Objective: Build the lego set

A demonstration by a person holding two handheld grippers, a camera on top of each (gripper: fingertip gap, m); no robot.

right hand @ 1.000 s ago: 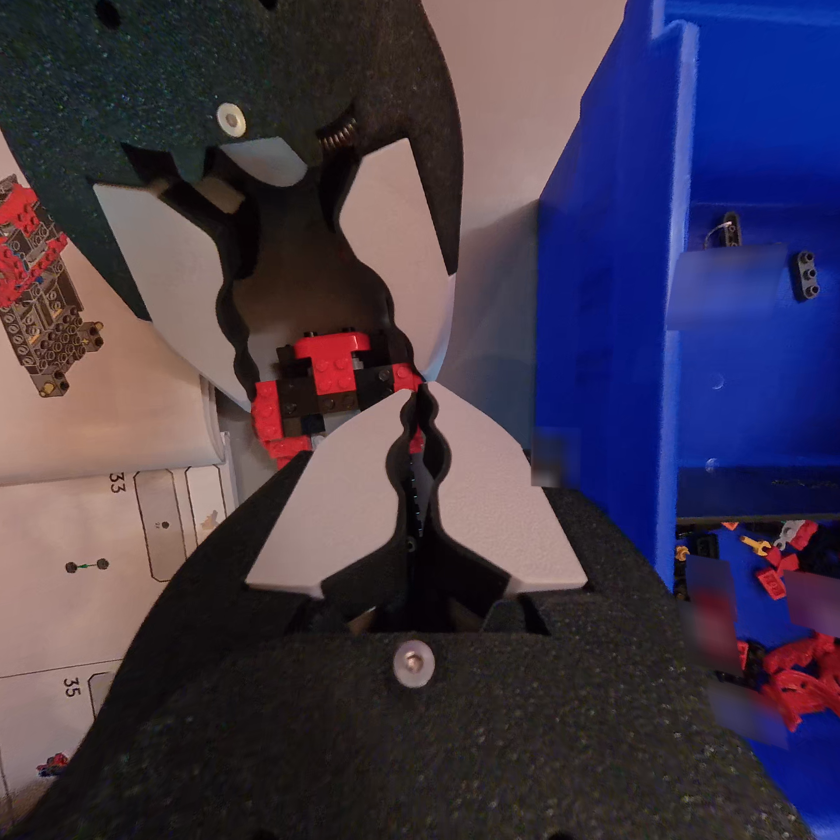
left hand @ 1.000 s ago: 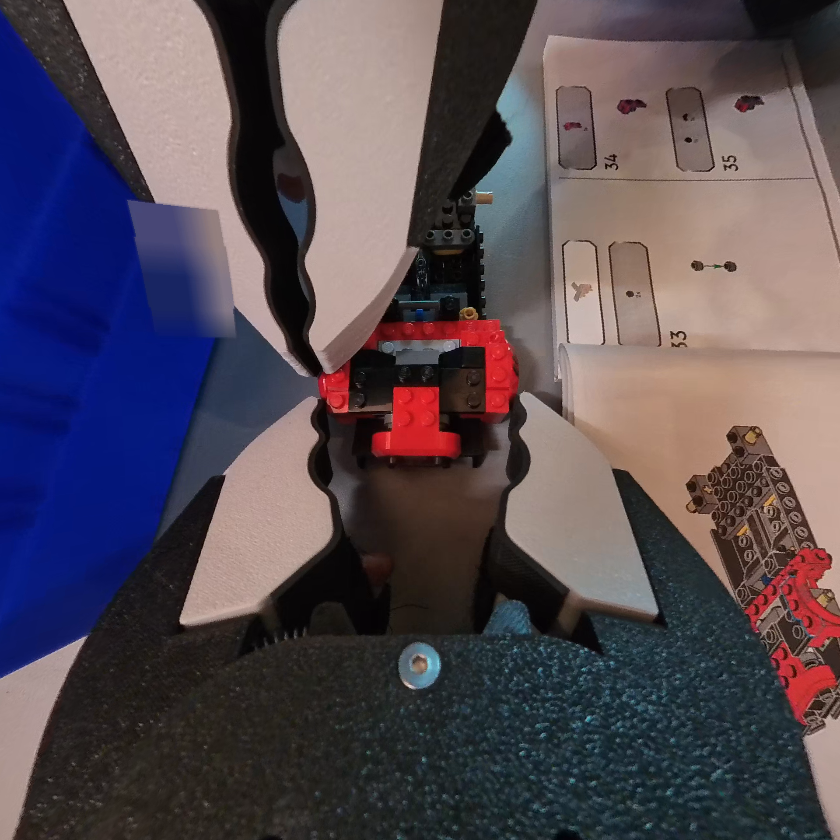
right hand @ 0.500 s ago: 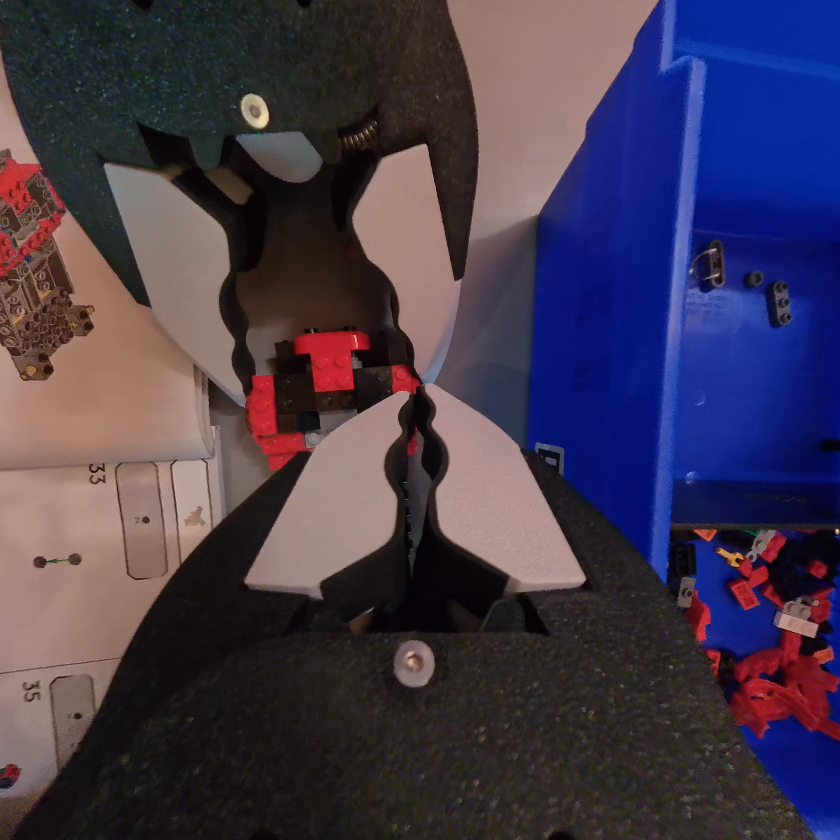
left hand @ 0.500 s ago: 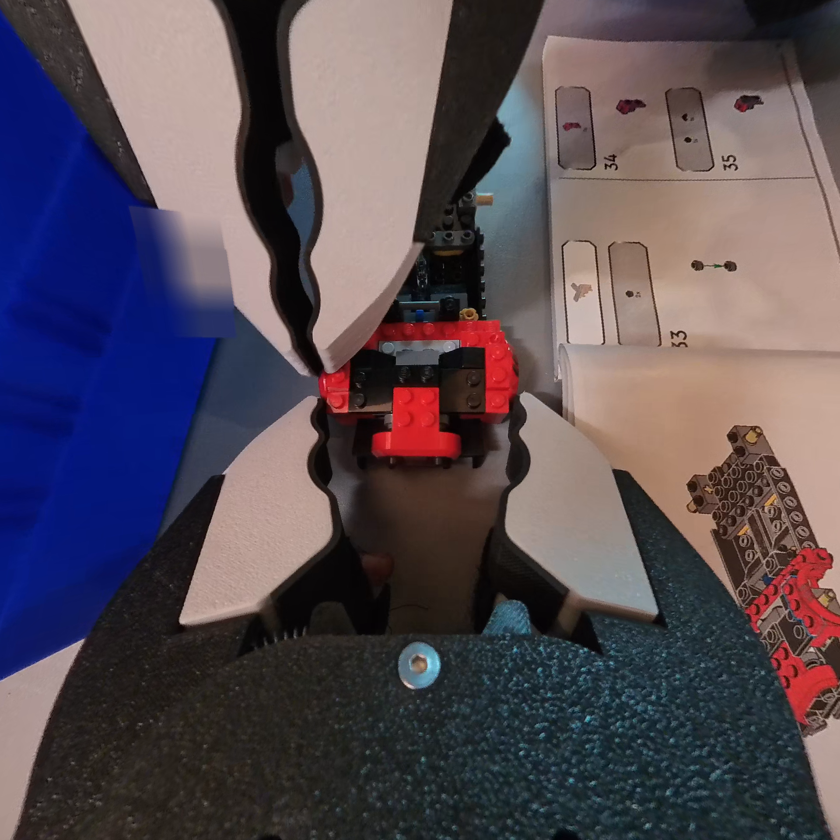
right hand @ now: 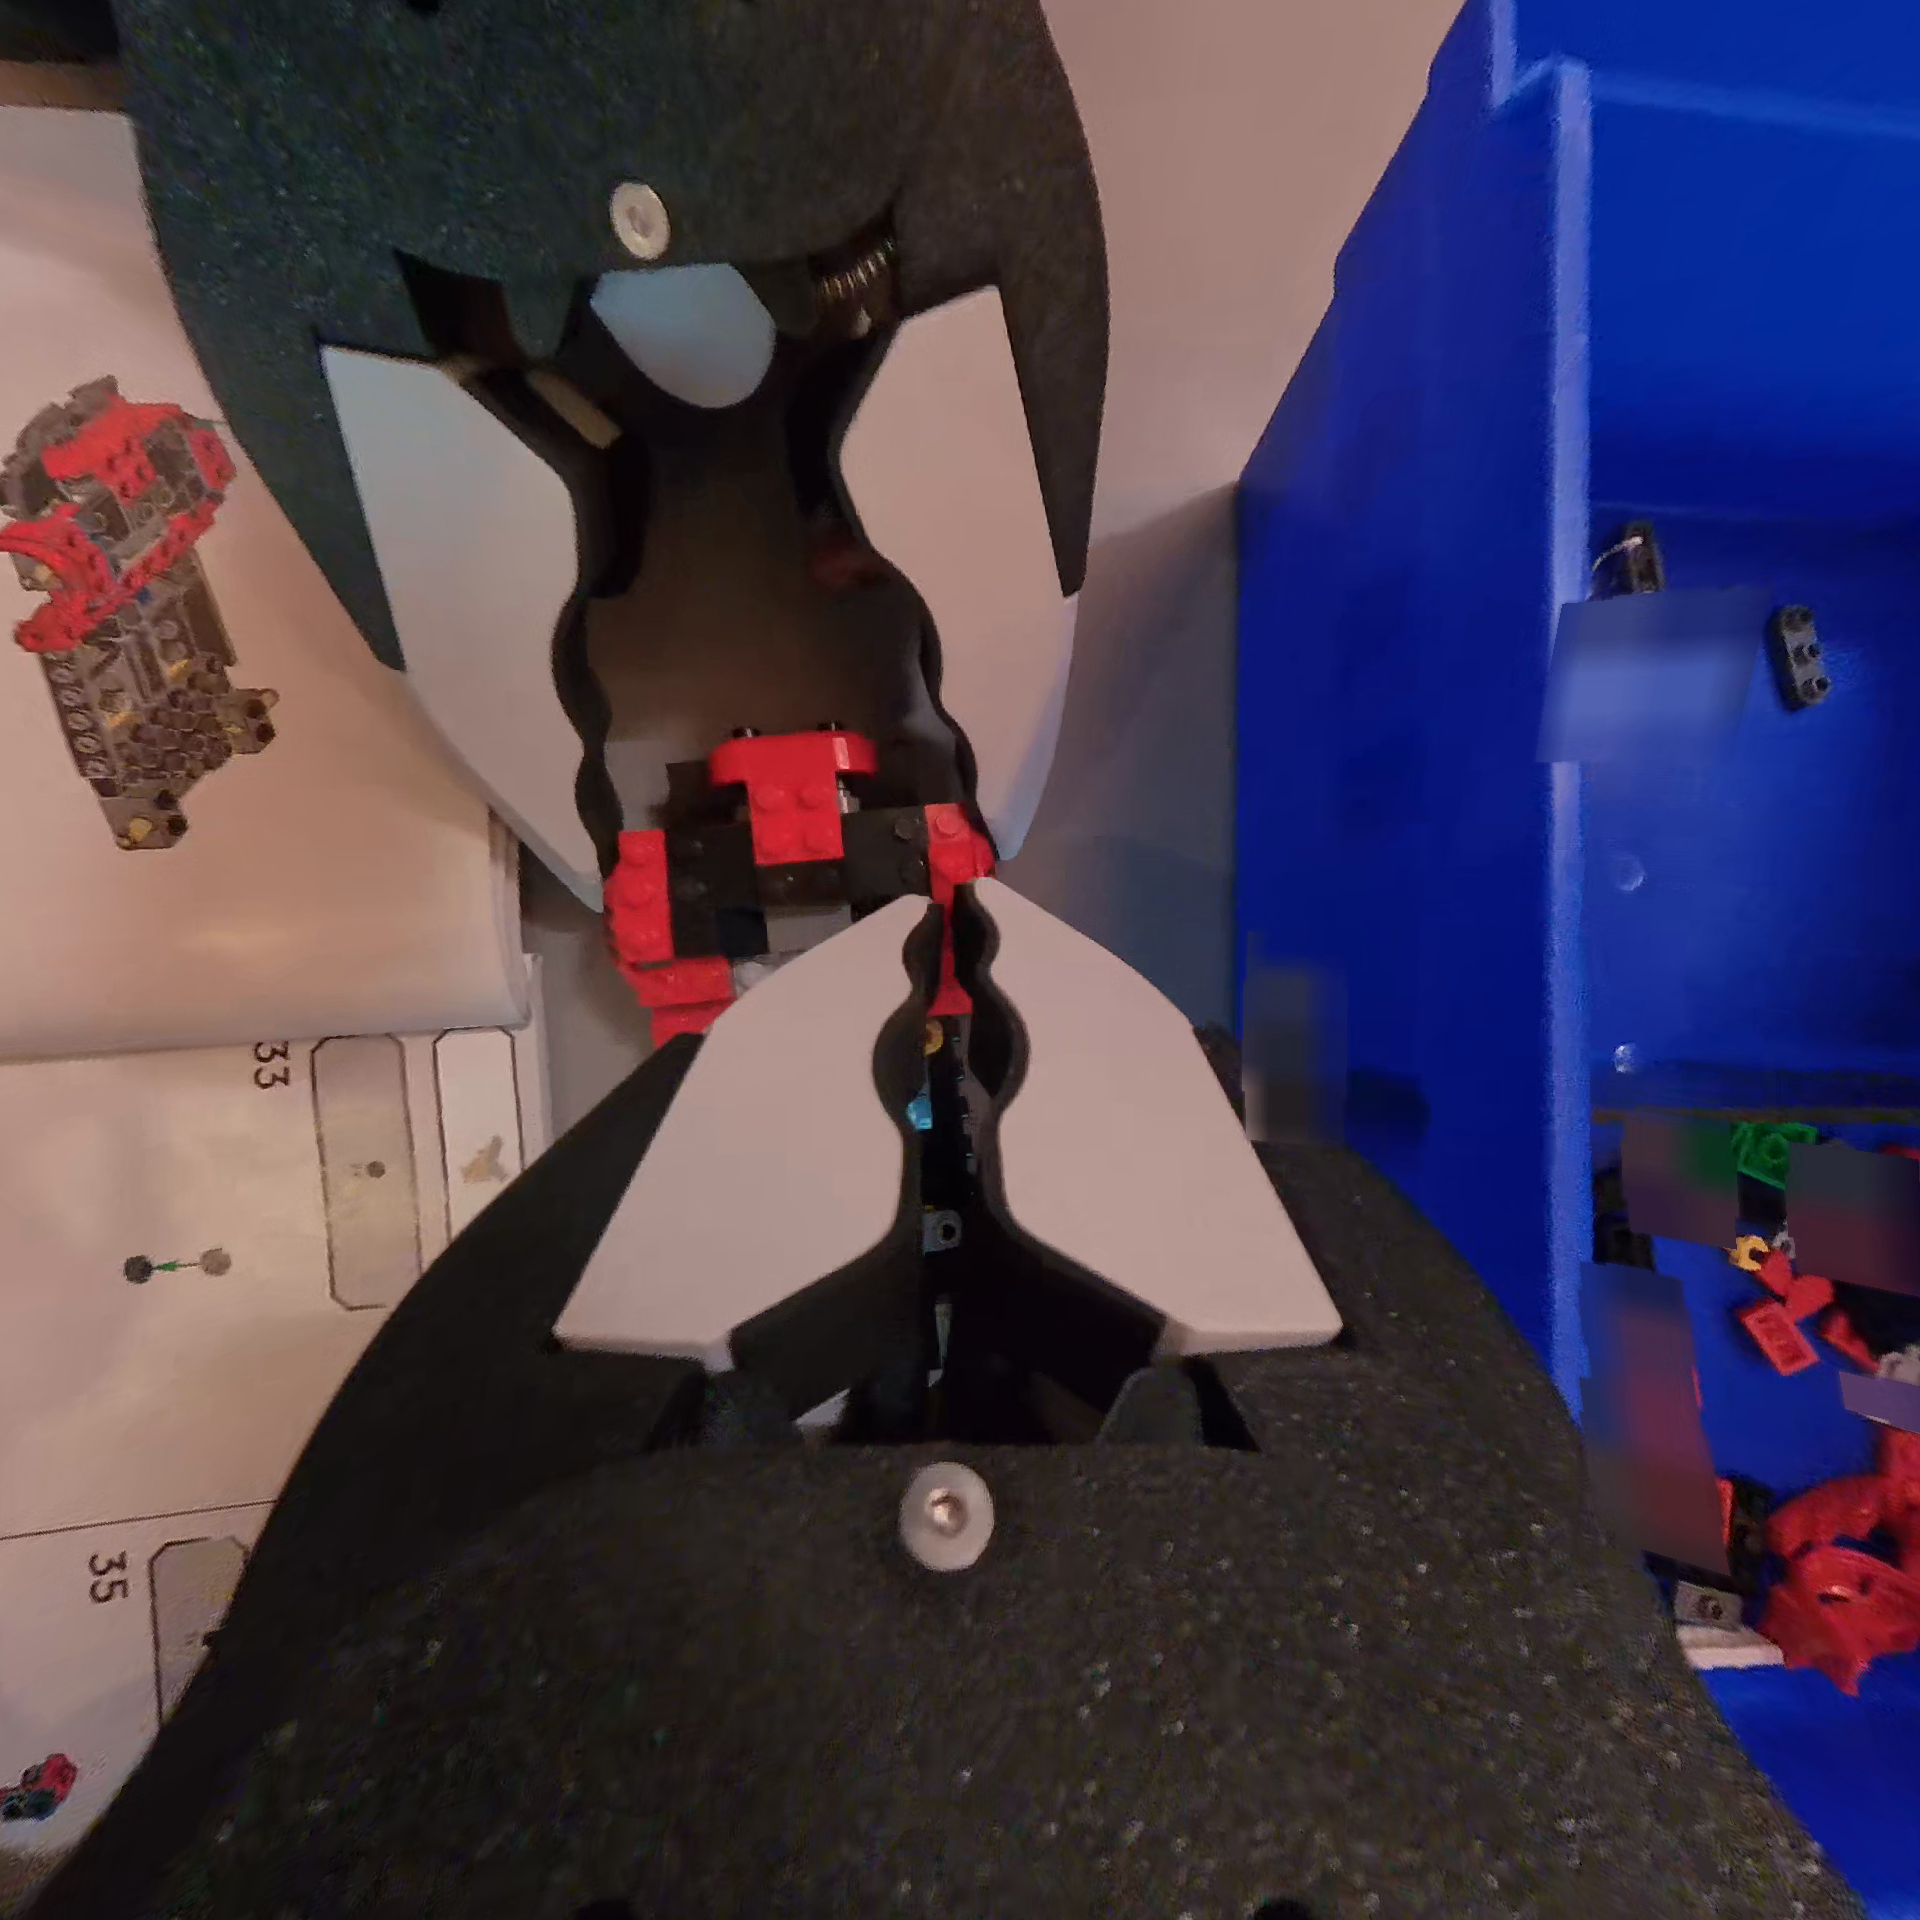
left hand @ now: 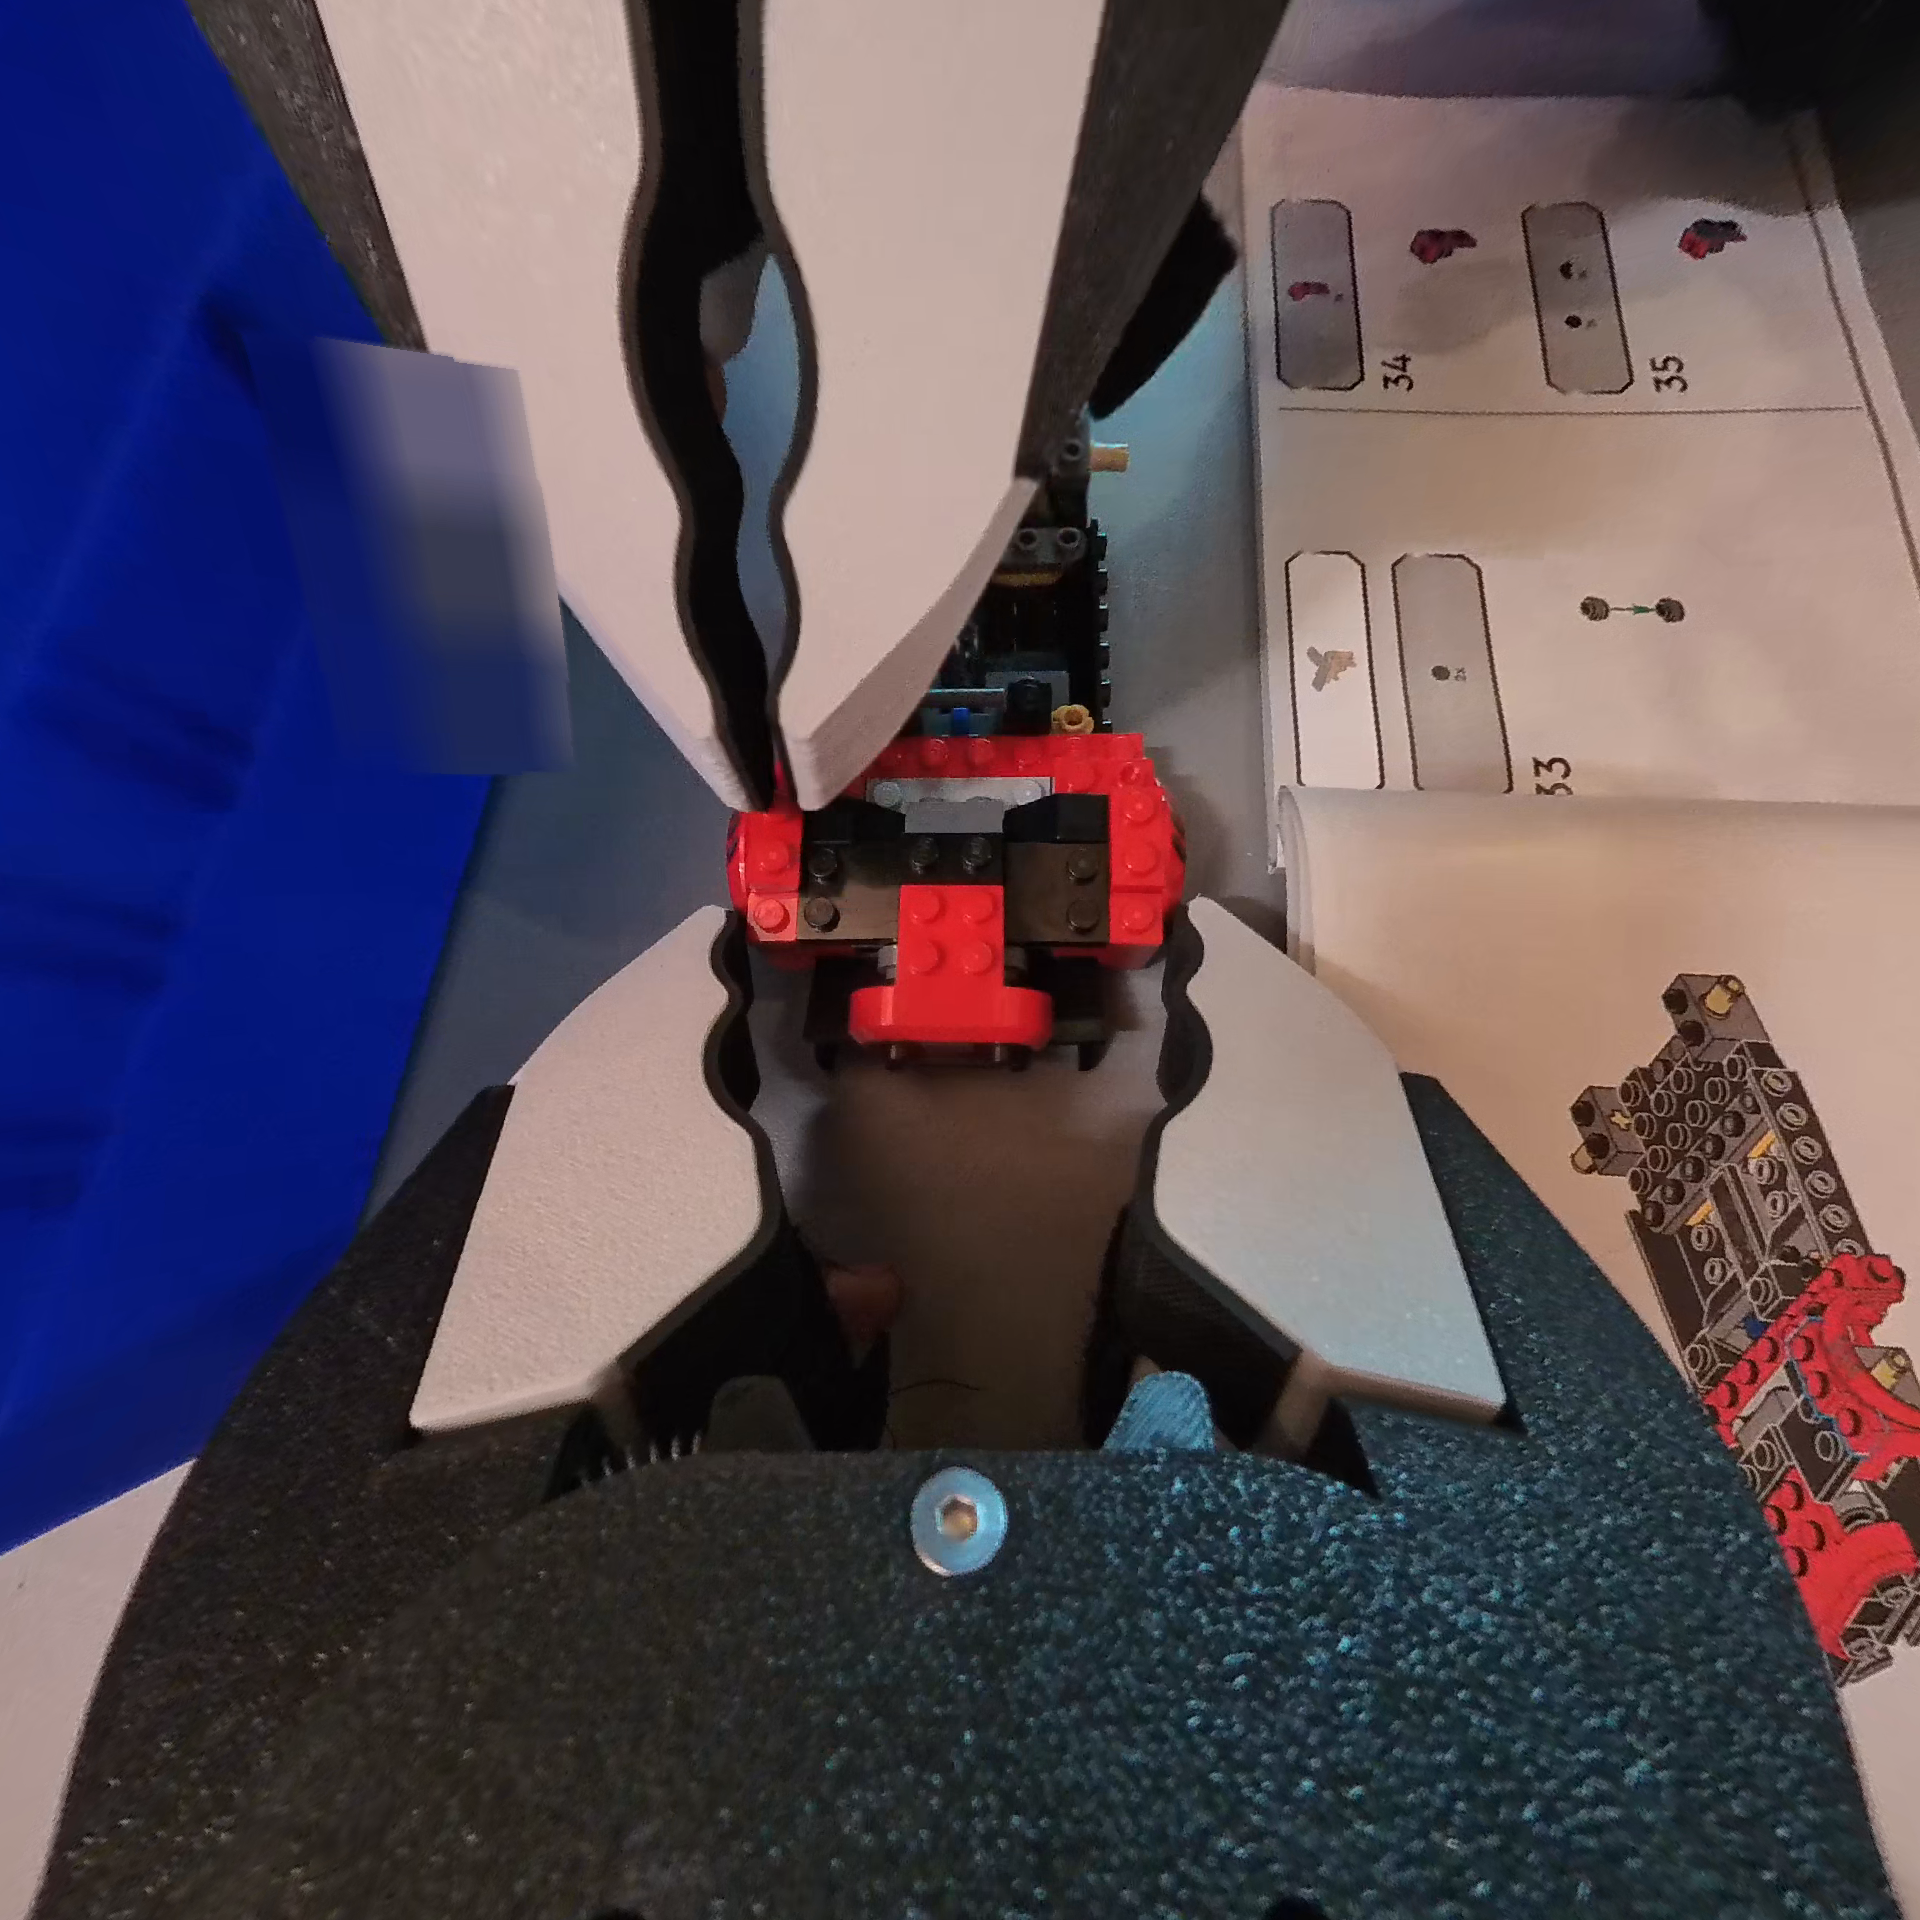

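Left wrist view: left gripper (left hand: 956, 925) has its fingers (left hand: 623, 1164) set wide, one on each side of the front end of the red-and-black lego car (left hand: 956, 883); tips sit against the red side bricks, and whether they actually squeeze can't be told. The car sits on the light bench (left hand: 582, 862) between the blue parts bin (left hand: 177, 727) and the open instruction booklet (left hand: 1558, 623); its dark chassis runs away from the camera under the other tool. Red T-shaped plate (left hand: 951, 961) sticks out at the near end, over black pins. Right gripper (left hand: 764, 800) comes in from the far side, fingers nearly together, tips touching the red brick at the car's near-left corner. Can't tell if anything is pinched between them. Right wrist view: right gripper (right hand: 951, 899) shows a narrow wavy slit between its fingers (right hand: 790, 1143), with the red corner brick and the chassis edge visible through it; tips touch the lego car (right hand: 800, 862) at that corner. Left gripper (right hand: 795, 831) faces it, fingers spread around the T-plate end. Blue parts bin (right hand: 1403, 727) just to the right, divided; loose red, black and green pieces (right hand: 1829, 1579) in the near compartment, a small dark plate (right hand: 1803, 655) in the farther one. Instruction booklet (right hand: 208, 1195) lies flat to the left, near page curled up beside the car.
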